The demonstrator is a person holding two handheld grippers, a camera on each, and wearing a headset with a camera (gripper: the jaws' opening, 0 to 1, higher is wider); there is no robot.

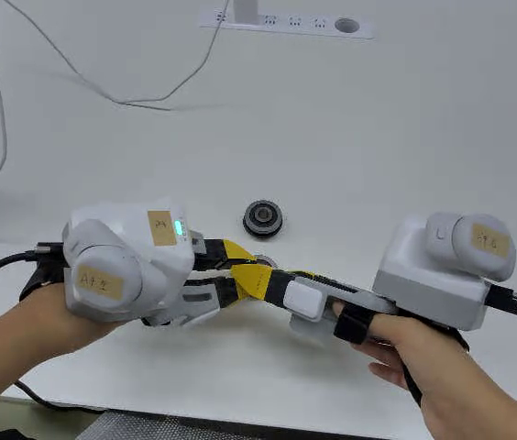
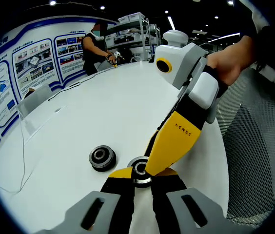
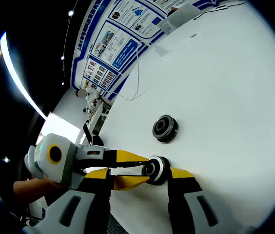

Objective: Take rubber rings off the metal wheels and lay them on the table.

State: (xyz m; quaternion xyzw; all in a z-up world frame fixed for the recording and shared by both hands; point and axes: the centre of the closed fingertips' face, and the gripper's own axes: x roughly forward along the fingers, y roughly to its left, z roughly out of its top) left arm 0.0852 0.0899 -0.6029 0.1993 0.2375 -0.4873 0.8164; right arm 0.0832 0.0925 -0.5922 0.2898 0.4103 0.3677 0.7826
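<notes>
Together, both claws (image 1: 253, 271) grip 1 wheel (image 2: 140, 170).

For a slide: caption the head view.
The left hand-held gripper and right hand-held gripper meet at a metal wheel; second wheel lies apart on the table.

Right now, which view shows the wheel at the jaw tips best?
The right gripper view: the wheel faces the camera almost unhidden between yellow jaw tips. The left gripper view shows it half covered by a yellow jaw. The head view hides nearly all of it behind crossed jaws.
</notes>
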